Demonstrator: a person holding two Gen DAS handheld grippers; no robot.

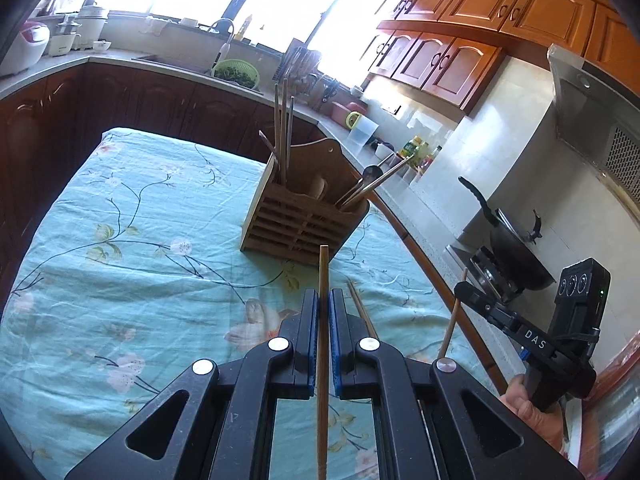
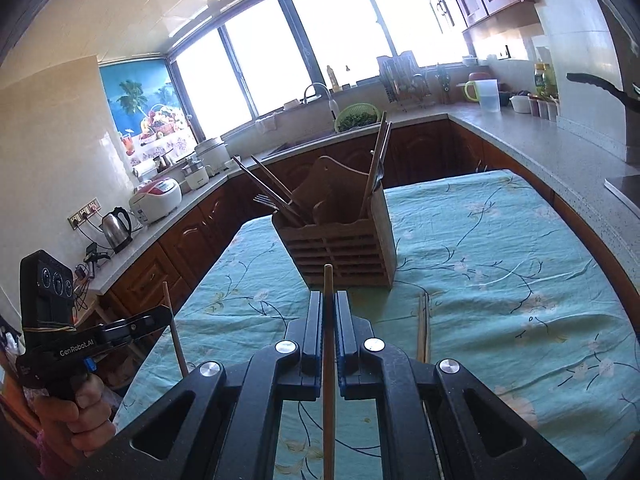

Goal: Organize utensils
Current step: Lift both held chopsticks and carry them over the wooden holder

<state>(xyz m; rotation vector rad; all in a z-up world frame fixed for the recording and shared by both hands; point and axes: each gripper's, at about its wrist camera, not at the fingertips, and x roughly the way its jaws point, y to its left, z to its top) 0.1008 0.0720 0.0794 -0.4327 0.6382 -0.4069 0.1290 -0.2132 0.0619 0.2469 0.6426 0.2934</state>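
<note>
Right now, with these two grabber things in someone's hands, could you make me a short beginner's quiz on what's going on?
1. True or false: both the left gripper and the right gripper are shut on a chopstick.
2. Where do the loose chopsticks lie?
A. In the sink
B. On the floral tablecloth
C. On the stove
3. Fill in: the wooden utensil holder stands on the ____.

Key
1. True: the left chopstick and right chopstick each sit between closed fingers.
2. B, in front of the holder.
3. Table, on its cloth.
</note>
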